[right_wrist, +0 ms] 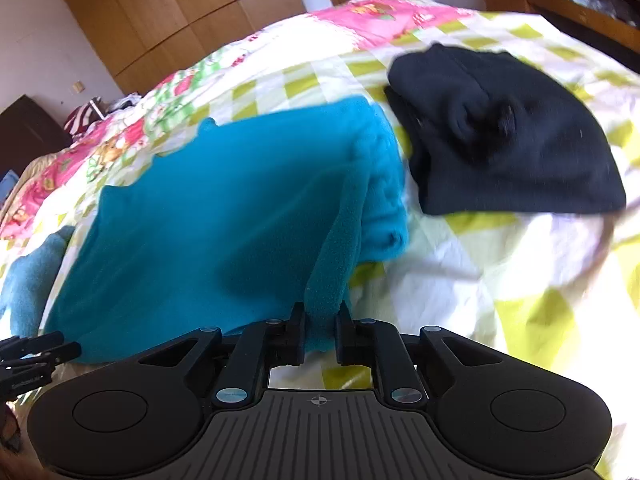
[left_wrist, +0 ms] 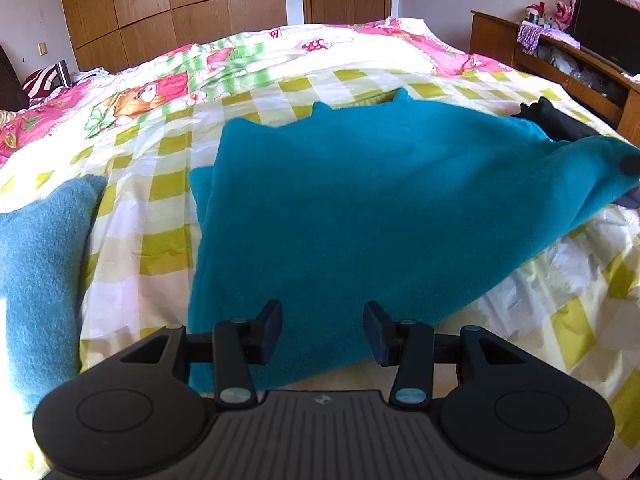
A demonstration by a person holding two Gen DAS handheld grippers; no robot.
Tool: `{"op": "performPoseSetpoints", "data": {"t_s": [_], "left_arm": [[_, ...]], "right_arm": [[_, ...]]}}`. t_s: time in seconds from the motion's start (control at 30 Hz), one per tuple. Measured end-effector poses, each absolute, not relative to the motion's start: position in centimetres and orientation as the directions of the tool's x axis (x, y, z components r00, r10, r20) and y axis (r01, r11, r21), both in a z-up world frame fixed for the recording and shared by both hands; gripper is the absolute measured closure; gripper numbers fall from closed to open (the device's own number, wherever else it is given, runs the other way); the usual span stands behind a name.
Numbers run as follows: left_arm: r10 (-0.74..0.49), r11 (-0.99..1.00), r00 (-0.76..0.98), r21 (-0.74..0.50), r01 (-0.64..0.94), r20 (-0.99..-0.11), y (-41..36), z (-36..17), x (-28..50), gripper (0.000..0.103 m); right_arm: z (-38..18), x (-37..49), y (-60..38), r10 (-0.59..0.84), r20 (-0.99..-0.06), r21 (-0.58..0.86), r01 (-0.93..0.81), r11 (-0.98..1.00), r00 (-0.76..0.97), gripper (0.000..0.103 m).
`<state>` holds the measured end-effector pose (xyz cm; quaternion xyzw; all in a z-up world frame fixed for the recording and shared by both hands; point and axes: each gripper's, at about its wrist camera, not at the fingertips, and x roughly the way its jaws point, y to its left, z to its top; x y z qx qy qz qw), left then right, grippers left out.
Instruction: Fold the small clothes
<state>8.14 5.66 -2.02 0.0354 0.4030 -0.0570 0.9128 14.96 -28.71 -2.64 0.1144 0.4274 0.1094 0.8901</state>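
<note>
Sunlit and cluttered, the bedroom has wooden wardrobe doors along the far wall and a bed (left_wrist: 360, 80) spread with a yellow-and-white checked sheet that carries all the clothes.

Closest in, the right gripper (right_wrist: 321, 322) has its jaws pinched on a raised ridge of the teal fleece garment (right_wrist: 208, 216); the fabric stands up between the pads and hangs from them, so this side has a firm hold. The left gripper (left_wrist: 323, 330) sits with its jaws parted over the near edge of the same garment, with fleece beneath and between the fingers but no pad pressing on it, so it holds nothing.

Moving outward, the teal fleece lies across the middle of the bed, already doubled over: a second layer shows along its left edge in the left view, and a bunched, rolled part sits at its right side in the right view. Just beyond that roll, toward the far right corner of the bed, lies a dark fleece garment (right_wrist: 508, 136) in a loose heap, apparently not folded yet. At the left edge of the bed rests a paler blue fleece piece (left_wrist: 40, 280); whether it is folded I cannot tell.

By my reading the task is partway: the teal piece has one fold made and another in hand, and at least the dark one is left.
</note>
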Motion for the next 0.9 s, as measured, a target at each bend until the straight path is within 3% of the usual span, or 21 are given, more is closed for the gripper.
{"op": "performPoseSetpoints", "data": {"t_s": [0.1,0.2,0.27,0.37,0.43,0.6,0.67,0.73,0.8,0.9], "left_arm": [[-0.058,0.989,0.694,0.053,0.137,-0.718,5.7,-1.2,7.5,0.043],[-0.028,0.988,0.639,0.077,0.136,-0.768,5.5,-3.6,8.2,0.039],[-0.029,0.981,0.596,0.09,0.169,-0.802,4.8,-5.2,8.2,0.039],[-0.02,0.954,0.632,0.174,0.244,-0.775,3.4,-4.7,6.8,0.039],[-0.034,0.954,0.64,0.165,0.249,-0.767,3.7,-4.0,6.3,0.037],[0.028,0.981,0.646,0.147,0.13,-0.763,6.3,-3.7,6.1,0.036],[0.034,0.983,0.646,0.143,0.117,-0.763,6.8,-3.7,5.8,0.036],[0.042,0.987,0.639,0.13,0.091,-0.768,7.4,-3.9,5.7,0.036],[0.024,0.995,0.631,0.08,0.06,-0.775,8.6,-4.0,5.7,0.036],[-0.017,0.999,0.612,-0.034,-0.016,-0.791,10.7,-4.4,6.0,0.036]], "right_arm": [[4.1,15.1,-27.8,0.309,-0.665,0.176,-0.26,0.95,0.68,0.091],[7.8,12.9,-26.6,0.343,-0.603,0.033,-0.407,0.913,0.72,0.091],[5.2,13.2,-26.8,0.324,-0.682,-0.003,-0.446,0.895,0.655,0.092],[-2.5,14.3,-27.5,0.096,-0.809,-0.15,-0.361,0.921,0.58,0.092],[-4.3,13.8,-27.8,0.083,-0.829,-0.114,-0.312,0.943,0.553,0.09],[-1.6,12.5,-29.1,0.138,-0.768,-0.008,-0.224,0.974,0.626,0.084],[-0.8,12.3,-29.5,0.106,-0.764,-0.003,-0.167,0.986,0.636,0.083],[0.3,11.0,-29.1,0.066,-0.705,-0.038,-0.13,0.991,0.706,0.081],[1.2,9.9,-28.3,0.036,-0.652,-0.081,-0.116,0.99,0.757,0.073],[2.1,9.7,-27.1,0.129,-0.634,-0.007,-0.173,0.985,0.762,0.072]]}}
